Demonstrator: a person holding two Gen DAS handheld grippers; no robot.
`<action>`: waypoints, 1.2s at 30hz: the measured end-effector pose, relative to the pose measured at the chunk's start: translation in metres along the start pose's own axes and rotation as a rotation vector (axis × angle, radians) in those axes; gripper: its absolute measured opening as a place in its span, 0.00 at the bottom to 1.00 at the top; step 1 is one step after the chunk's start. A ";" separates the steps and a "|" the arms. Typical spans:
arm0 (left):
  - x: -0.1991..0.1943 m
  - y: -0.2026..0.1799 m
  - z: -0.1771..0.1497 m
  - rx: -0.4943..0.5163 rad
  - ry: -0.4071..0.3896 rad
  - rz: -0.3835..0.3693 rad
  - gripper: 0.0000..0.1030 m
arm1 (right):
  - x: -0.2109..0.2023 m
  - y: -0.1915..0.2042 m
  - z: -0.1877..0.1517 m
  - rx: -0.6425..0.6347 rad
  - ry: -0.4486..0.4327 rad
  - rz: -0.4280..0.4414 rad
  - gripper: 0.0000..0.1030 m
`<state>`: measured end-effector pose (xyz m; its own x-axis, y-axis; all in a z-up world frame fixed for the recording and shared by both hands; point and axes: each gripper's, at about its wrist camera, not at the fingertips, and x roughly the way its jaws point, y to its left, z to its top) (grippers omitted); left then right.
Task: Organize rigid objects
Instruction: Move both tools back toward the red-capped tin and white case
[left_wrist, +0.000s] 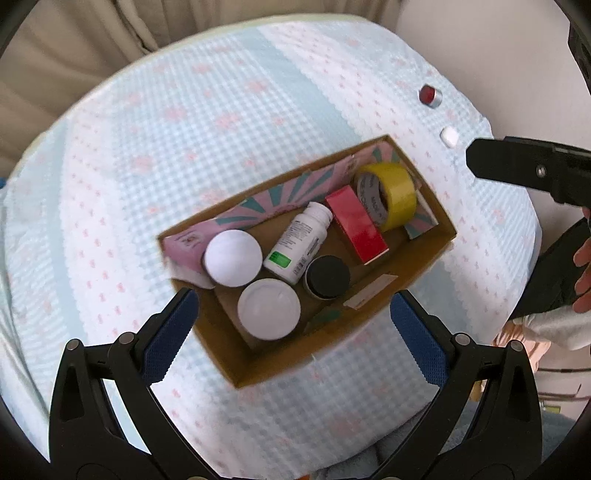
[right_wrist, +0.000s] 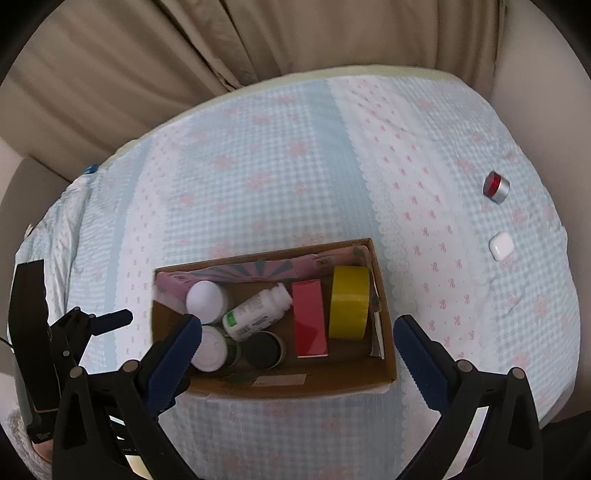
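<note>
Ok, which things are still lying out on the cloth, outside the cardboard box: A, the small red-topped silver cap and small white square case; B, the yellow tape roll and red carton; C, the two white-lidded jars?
A: the red-topped silver cap and white square case lie on the checked cloth, apart from the cardboard box.

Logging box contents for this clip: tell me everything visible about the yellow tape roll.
The tape roll is a wide roll of glossy yellow tape on a grey-brown core with dark printing inside. It stands on edge at one end of the cardboard box, its open core showing in the left wrist view and its yellow band facing the right wrist view. The red box lies right beside it, apparently touching. Neither claw touches it.
</note>
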<state>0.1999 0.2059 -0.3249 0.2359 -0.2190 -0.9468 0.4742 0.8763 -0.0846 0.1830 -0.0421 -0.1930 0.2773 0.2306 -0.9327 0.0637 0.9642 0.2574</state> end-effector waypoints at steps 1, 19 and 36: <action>-0.011 -0.001 -0.003 -0.012 -0.013 0.009 1.00 | -0.007 0.003 -0.002 -0.008 -0.004 0.006 1.00; -0.145 -0.038 -0.023 -0.151 -0.252 0.127 1.00 | -0.149 0.001 -0.046 -0.041 -0.187 -0.068 1.00; -0.127 -0.184 0.060 -0.139 -0.327 0.170 1.00 | -0.205 -0.166 0.006 -0.130 -0.274 -0.076 1.00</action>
<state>0.1339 0.0470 -0.1700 0.5699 -0.1711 -0.8037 0.2909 0.9568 0.0026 0.1218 -0.2505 -0.0433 0.5254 0.1309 -0.8407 -0.0239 0.9900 0.1392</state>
